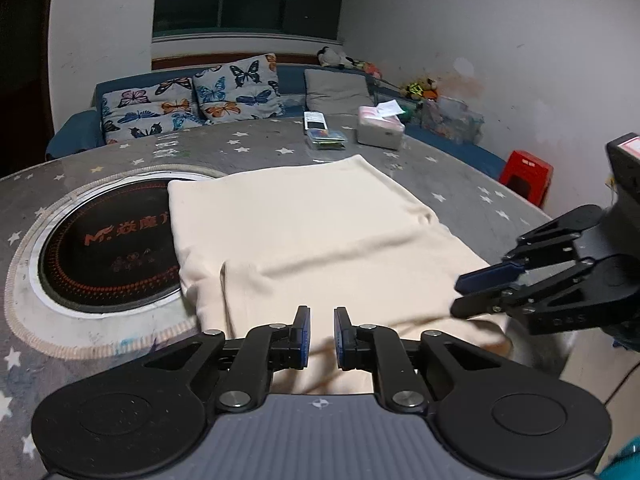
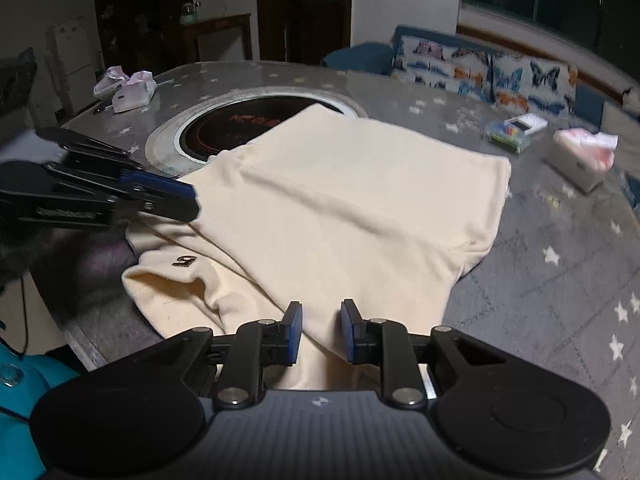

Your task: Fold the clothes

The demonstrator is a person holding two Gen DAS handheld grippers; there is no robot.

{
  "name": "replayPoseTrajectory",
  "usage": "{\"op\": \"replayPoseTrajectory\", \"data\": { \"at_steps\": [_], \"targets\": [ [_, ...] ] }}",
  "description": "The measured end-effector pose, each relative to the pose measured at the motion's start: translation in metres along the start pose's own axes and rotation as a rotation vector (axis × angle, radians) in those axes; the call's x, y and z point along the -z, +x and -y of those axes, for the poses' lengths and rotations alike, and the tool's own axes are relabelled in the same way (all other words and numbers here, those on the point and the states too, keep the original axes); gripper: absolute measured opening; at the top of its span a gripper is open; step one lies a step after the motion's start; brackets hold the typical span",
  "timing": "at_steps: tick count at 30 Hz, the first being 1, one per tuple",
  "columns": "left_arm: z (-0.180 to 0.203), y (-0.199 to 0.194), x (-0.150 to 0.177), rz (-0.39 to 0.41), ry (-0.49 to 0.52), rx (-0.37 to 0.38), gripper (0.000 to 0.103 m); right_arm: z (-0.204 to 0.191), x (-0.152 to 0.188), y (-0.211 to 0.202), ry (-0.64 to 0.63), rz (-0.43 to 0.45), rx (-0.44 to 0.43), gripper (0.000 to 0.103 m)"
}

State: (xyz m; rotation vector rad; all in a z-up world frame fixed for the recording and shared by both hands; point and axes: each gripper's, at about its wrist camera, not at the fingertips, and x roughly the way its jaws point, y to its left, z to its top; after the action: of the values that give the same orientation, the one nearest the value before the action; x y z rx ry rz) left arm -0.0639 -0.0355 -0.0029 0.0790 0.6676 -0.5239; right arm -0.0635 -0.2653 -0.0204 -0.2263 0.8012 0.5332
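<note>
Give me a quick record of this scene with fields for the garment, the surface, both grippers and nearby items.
garment: cream cotton shirt, partly folded, near edge overhanging table
surface: grey star-patterned table with round black inset cooktop
left hand-held gripper: open, over shirt's near edge
right hand-held gripper: open, over shirt's near edge
nearby: white tissue box

The cream shirt (image 1: 304, 236) fills the middle of the frame. Bare table (image 2: 560, 300) at lower right leaves room to pass. At upper right, a tissue box (image 1: 379, 131) and small boxes (image 1: 325, 133) block the way. At left sits the round cooktop (image 1: 108, 248).
</note>
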Motion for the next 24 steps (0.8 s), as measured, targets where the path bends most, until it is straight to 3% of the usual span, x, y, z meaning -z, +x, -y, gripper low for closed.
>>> {"op": "replayPoseTrajectory", "data": {
  "at_steps": [2,4,6,14,20,22,23,24],
  "targets": [
    [0.001,-0.011,0.004,-0.004,0.033,0.007,0.014,-0.002,0.000,-0.004,-0.012,0.011,0.005,0.020],
    [0.003,-0.022,0.009,-0.006,0.070,0.015,0.021,-0.003,0.000,-0.007,-0.025,0.021,0.010,0.020],
    [0.007,-0.031,0.016,-0.003,0.117,0.023,0.036,-0.003,0.000,-0.008,-0.022,0.024,0.014,0.020],
    [0.028,-0.035,0.037,-0.024,0.297,0.042,0.036,-0.001,0.003,-0.010,-0.022,0.008,-0.001,0.021],
    [0.044,-0.017,0.044,0.013,0.396,0.039,0.037,-0.006,0.004,-0.021,-0.093,-0.003,0.010,0.029],
    [0.045,-0.013,0.043,0.022,0.403,0.037,0.032,-0.007,0.005,-0.025,-0.114,-0.007,0.013,0.032],
    [0.045,-0.012,0.041,0.027,0.395,0.039,0.018,-0.007,0.006,-0.027,-0.125,-0.009,0.013,0.034],
    [0.043,-0.012,0.038,0.034,0.381,0.043,0.011,-0.007,0.007,-0.029,-0.143,-0.014,0.014,0.037]
  ]
}}
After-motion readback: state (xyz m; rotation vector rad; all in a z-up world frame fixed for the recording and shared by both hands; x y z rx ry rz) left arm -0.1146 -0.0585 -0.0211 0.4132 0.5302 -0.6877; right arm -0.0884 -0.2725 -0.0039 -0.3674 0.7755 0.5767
